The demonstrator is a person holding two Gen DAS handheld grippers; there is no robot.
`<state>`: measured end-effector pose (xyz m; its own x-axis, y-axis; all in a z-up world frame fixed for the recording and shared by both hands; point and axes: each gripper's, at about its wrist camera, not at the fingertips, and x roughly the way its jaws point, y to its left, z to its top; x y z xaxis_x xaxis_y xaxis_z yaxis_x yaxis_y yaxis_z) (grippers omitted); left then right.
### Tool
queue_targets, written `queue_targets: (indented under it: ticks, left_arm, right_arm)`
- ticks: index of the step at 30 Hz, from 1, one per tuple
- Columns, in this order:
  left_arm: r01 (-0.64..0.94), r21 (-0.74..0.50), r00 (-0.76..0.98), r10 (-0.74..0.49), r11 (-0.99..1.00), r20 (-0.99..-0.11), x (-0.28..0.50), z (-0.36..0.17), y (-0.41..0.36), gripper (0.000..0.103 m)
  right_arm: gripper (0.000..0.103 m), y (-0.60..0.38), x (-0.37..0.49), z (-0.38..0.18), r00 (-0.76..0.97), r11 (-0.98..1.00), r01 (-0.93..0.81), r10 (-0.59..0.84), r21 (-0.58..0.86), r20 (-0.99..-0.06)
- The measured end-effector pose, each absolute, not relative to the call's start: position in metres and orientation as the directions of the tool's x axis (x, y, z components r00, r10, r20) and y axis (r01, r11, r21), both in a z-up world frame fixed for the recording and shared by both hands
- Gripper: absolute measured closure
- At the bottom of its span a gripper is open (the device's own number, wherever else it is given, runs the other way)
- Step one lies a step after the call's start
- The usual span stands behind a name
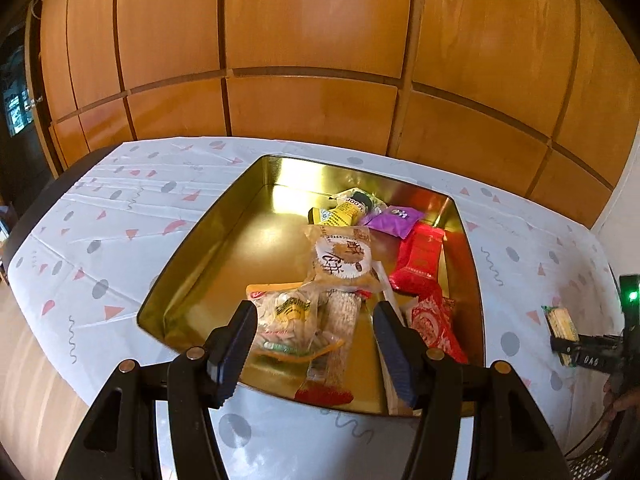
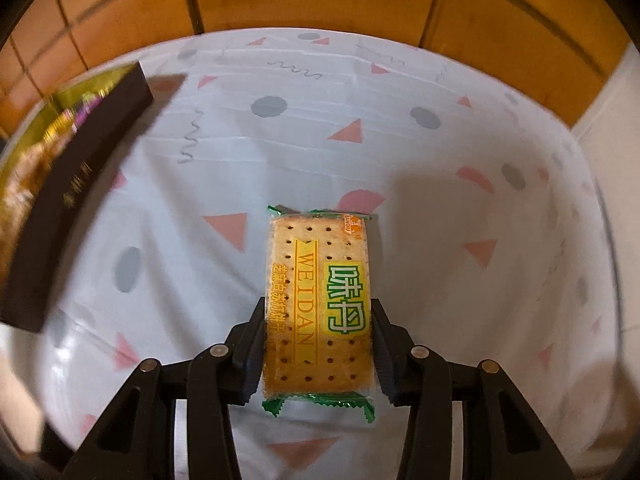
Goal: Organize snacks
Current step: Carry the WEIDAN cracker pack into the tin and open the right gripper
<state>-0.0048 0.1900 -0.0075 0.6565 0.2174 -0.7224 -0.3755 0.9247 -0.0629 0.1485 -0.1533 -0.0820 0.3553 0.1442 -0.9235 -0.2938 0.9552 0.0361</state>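
The right gripper is holding a cracker packet between its jaws, above the patterned tabletop, to the right of the gold tin. The clear wrapper is printed "WEIDAN" with green Chinese characters and a small corner logo. The left gripper is hovering over the tin's near edge, jaws spread wide and gripping nothing. Several wrapped snacks are lying inside the tin. The packet appears to be heading there next; that calls for carrying it left over the rim and releasing.
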Motion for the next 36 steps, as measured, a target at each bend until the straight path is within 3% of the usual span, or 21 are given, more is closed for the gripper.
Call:
queue_targets:
  ticks: [9,20,25,36]
  left_arm:
    - [-0.394,-0.08,0.665,0.224,0.916,-0.712,-0.018,-0.008,0.198,0.042]
    - [-0.436,-0.106,0.663,0.24,0.894,-0.709,-0.031,-0.01,0.217,0.042]
    - [-0.455,-0.102,0.659,0.257,0.885,-0.707,-0.034,-0.01,0.224,0.042]
    - [-0.455,-0.105,0.656,0.254,0.884,-0.711,-0.034,-0.013,0.23,0.042]
  right_arm:
    - [0.057,-0.128,0.136,-0.039,0.352,0.912,-0.273,0.39,0.305,-0.851]
    - [0.056,-0.018,0.113,0.018,0.283,0.782,-0.467,0.574,0.412,-0.769]
    - [0.056,0.04,0.111,0.017,0.24,0.757,-0.52,0.574,0.396,-0.783]
    - [0.055,0.093,0.107,-0.045,0.132,0.764,-0.542,0.487,0.348,-0.863]
